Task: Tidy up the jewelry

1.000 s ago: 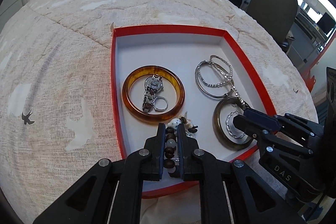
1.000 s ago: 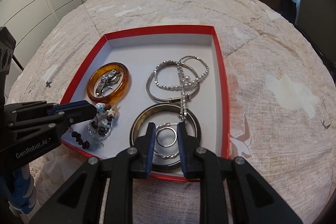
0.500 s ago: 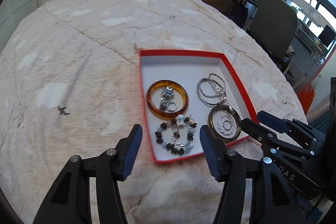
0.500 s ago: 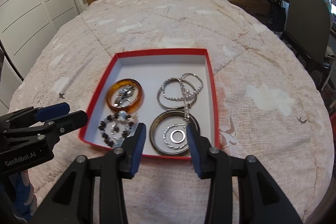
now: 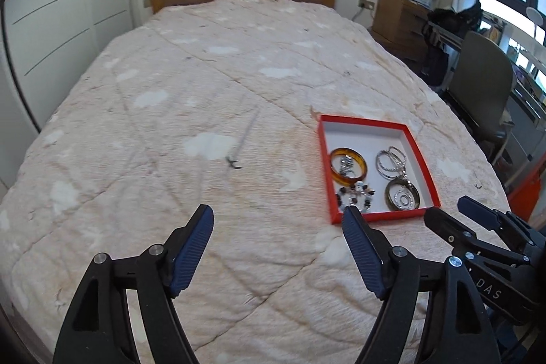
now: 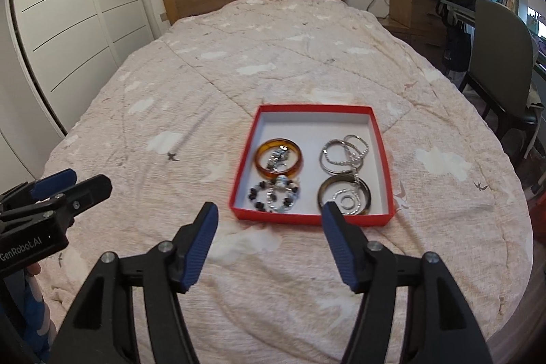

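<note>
Both of my hand-held grippers are up off the bed right now, nothing in either one. The left hand-held gripper [image 5: 278,219] has its blue-padded fingers spread wide apart, with only quilt showing between them. Same deal with the right hand-held gripper [image 6: 268,215]: fingers wide apart and gripping nothing.

The shallow red cardboard tray with the white inside [image 6: 385,149] sits flat on the pale pink quilted bedspread with white cloud patches [image 6: 273,57]. From the right hand-held gripper it's straight ahead, just past the fingertips. From the left one it's ahead and off to the right, its near edge just beyond the right fingertip [image 5: 348,214].

All the jewelry is inside the tray. At the far left sits the amber translucent bangle [image 6: 262,169] with a small silver metal watch [image 6: 277,156] lying inside its ring. Nearer to me on that side is the dark-and-white beaded bracelet [image 6: 273,193] in a loose loop. At the far right is a bunch of thin silver bangles and chains [image 6: 344,152], overlapping each other. Near right is the dark brownish bangle [image 6: 322,190] with silver rings [image 6: 347,202] nested inside it; a silver chain runs from the far bunch down onto it.

In the left view, the other gripper pokes in at the lower right, beside the tray's near corner.
</note>
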A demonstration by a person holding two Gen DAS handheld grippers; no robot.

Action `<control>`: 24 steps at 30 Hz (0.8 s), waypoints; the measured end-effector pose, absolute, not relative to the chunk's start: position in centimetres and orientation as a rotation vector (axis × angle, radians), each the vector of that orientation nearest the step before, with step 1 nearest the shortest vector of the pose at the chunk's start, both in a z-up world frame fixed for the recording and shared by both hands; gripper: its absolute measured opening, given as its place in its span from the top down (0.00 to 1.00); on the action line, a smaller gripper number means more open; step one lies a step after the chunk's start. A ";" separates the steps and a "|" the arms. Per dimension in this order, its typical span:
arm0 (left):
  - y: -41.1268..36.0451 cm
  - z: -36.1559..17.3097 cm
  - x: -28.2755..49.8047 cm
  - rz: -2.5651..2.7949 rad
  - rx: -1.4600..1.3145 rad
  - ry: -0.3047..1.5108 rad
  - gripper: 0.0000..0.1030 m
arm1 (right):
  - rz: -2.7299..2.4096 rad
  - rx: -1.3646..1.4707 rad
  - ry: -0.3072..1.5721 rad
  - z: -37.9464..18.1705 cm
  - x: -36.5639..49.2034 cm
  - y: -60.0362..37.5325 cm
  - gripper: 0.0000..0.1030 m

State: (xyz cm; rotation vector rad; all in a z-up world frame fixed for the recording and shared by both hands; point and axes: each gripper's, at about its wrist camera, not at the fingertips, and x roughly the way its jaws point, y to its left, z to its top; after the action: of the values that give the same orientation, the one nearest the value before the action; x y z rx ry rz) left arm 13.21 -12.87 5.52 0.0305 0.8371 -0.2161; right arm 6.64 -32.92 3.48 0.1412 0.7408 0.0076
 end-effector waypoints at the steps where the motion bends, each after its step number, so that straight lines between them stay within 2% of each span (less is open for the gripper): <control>1: -12.1 6.0 12.6 -0.199 0.026 0.829 0.24 | 0.010 0.138 0.731 3.9 6.2 -32.5 0.38; 14: -6.6 9.1 7.0 -0.113 0.016 0.716 0.08 | 0.034 0.057 0.645 7.6 1.1 -27.6 0.34; 21: -3.6 9.3 5.1 -0.086 -0.017 0.698 0.06 | 0.025 0.037 0.626 8.4 -0.5 -26.3 0.34; 24: -2.5 9.4 4.6 -0.071 -0.031 0.694 0.02 | 0.026 0.033 0.623 8.5 -0.9 -25.7 0.34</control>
State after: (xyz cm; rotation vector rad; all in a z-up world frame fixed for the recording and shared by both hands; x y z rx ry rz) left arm 4.58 -2.53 9.40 -0.0311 0.6936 -0.0707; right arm -0.93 -25.72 8.53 0.0327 0.6226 0.0264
